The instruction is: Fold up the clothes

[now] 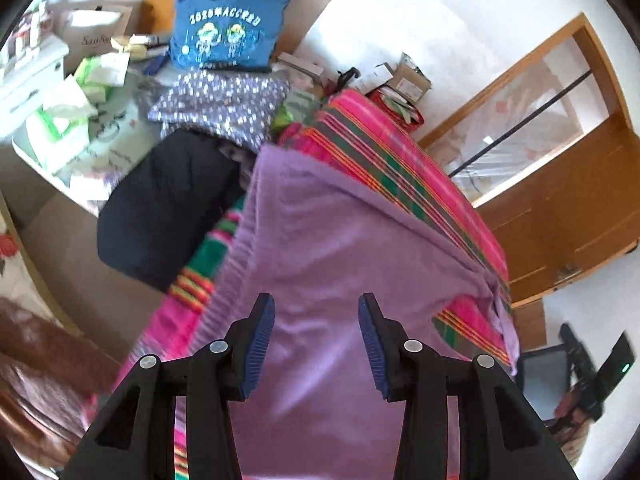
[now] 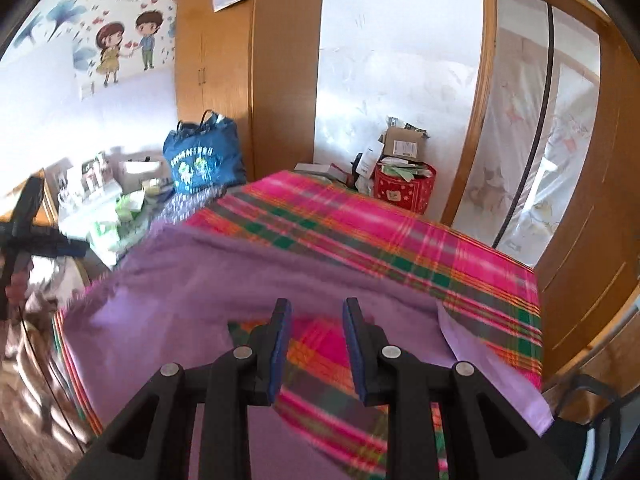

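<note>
Parted tongs [image 2: 316, 344] above purple garment [image 2: 208, 280]

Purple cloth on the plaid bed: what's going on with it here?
A person holds two grippers above a purple cloth spread over a pink plaid bedcover. The left gripper and right gripper are both open with nothing between their fingers. The cloth looks partly folded, with plaid showing through a gap near its front. A dark garment lies beside it.

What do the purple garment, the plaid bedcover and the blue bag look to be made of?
Purple garment: soft knit or fleece, matte; it drapes in limp folds, with a ribbed edge.
Plaid bedcover: thin woven cloth, probably cotton; the stripes look woven in.
Blue bag: likely denim or canvas; faded blue with a printed design.
</note>
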Motion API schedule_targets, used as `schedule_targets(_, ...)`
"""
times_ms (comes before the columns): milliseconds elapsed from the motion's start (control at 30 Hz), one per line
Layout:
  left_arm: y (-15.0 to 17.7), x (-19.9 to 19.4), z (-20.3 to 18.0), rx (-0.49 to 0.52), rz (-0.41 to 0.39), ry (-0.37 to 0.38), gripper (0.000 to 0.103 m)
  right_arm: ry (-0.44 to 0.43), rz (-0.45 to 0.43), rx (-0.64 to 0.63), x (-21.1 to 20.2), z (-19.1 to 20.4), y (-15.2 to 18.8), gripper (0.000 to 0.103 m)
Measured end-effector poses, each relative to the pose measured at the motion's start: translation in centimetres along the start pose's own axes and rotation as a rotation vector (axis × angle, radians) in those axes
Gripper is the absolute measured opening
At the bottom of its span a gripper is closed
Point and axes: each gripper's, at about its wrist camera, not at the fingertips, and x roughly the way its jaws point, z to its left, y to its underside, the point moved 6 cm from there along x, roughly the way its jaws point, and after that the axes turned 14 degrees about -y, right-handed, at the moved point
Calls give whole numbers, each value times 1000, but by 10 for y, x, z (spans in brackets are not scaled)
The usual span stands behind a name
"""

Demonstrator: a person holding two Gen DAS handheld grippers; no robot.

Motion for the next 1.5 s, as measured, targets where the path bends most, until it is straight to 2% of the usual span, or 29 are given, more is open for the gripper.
schedule_targets(100,-8,18,6,-2,40,-26,45,-92,10,38,30,3,-14,27)
schedule_targets(300,-16,59,16,-7,134,-71,45,-221,98,48,98,27,-6,27)
schedule_targets(467,-18,90,22,-29,194,-91,45,-284,183,64,144,41,12,27)
schedule_targets(567,-17,100,22,-35,225,-101,45,-317,210,71,158,48,19,27)
schedule_targets(667,-16,100,11,12,227,-60,45,-330,225,73,168,53,22,27)
schedule_targets(800,-24,109,8,18,210,-97,45,-351,234,72,178,61,25,27)
schedule_targets(900,-28,108,6,38,163,-127,45,-369,236,69,181,66,27,27)
schedule_targets(1000,-29,111,6,61,163,-135,45,-380,242,71,185,70,29,27)
schedule_targets(1167,-31,111,9,0,191,-46,45,-393,241,82,188,73,30,27)
schedule_targets(1300,-29,110,17,-116,260,123,45,-403,242,92,190,74,32,27)
schedule_targets(1500,-35,106,22,-213,255,289,45,-398,243,104,194,72,33,27)
